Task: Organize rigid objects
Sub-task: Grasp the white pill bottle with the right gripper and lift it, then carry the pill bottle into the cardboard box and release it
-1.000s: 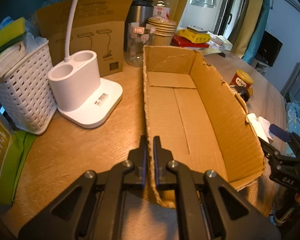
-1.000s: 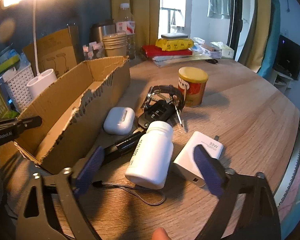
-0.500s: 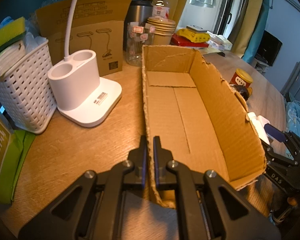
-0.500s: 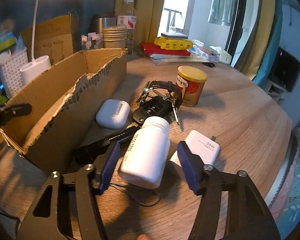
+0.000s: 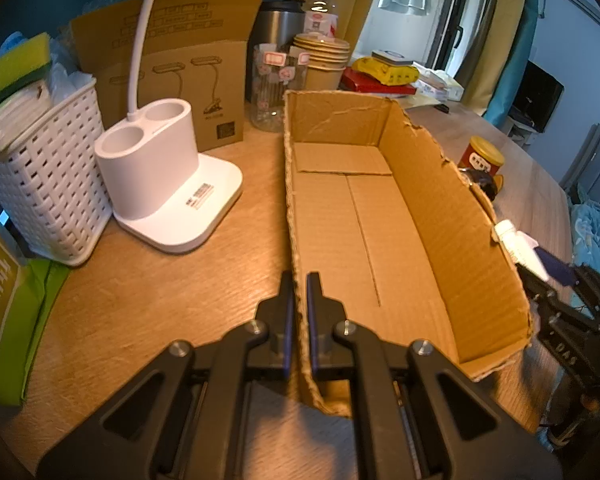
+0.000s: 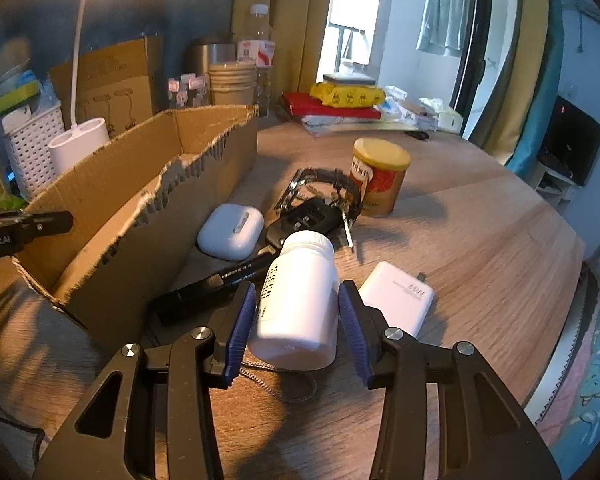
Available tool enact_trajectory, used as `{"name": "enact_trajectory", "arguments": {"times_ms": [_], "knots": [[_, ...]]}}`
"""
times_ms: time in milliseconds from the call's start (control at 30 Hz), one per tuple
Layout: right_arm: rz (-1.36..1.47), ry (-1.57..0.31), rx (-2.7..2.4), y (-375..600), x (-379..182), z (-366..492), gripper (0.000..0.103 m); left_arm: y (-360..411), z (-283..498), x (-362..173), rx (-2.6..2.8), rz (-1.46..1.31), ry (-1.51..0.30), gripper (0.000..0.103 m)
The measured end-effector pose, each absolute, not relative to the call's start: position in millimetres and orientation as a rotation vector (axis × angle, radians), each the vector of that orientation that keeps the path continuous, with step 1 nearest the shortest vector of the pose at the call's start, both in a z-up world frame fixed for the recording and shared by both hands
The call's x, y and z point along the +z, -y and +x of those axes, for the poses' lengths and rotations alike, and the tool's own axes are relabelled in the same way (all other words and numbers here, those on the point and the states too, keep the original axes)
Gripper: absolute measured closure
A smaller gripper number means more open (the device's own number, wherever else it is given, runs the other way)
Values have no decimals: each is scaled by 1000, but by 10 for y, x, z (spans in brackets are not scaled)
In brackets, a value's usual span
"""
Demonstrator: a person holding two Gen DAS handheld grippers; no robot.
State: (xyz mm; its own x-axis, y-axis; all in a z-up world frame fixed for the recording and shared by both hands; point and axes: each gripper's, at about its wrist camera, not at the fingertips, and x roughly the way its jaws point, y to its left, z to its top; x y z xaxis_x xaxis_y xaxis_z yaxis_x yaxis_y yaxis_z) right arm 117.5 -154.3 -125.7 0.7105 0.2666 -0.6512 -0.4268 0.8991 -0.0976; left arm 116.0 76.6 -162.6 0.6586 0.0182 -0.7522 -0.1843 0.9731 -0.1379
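Note:
An open cardboard box [image 5: 380,216] lies on the wooden table; it also shows in the right wrist view [image 6: 139,200]. My left gripper [image 5: 300,292] is shut on the box's near left wall. My right gripper [image 6: 297,312] has its blue pads on both sides of a white pill bottle [image 6: 300,300] lying to the right of the box. Beside the bottle lie a white charger [image 6: 398,296], a black marker [image 6: 215,280], a white earbud case [image 6: 231,230], a car key with keyring [image 6: 312,212] and a yellow-lidded can [image 6: 380,176].
Left of the box stand a white lamp base [image 5: 167,184], a white woven basket [image 5: 39,176] and a brown carton [image 5: 179,76]. A jar, paper cups [image 5: 320,60], a steel flask and a water bottle stand behind the box. Books [image 6: 340,100] lie at the far side.
My right gripper has moved forward and closed its jaws from wide open down onto the white pill bottle. My left gripper has kept its hold on the box wall.

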Motion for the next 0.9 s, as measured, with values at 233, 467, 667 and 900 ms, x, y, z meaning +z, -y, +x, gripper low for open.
{"name": "enact_trajectory", "arguments": {"times_ms": [233,467,667,900], "knots": [[-243,-582,401,1559,-849,1093,58,-764,1156,-1624,115,-212,-846,97],[-202,-523,535,1312,-512,996,58,-765,1152,-1625,114,-214,-846,97],[-228,-530,629,922,-561,929,59,-768,1154,-1625,113,-214,-846,97],[-241,-592,690,680,-766,965,63,-767,1156,-1625,110,-215,-846,98]]}}
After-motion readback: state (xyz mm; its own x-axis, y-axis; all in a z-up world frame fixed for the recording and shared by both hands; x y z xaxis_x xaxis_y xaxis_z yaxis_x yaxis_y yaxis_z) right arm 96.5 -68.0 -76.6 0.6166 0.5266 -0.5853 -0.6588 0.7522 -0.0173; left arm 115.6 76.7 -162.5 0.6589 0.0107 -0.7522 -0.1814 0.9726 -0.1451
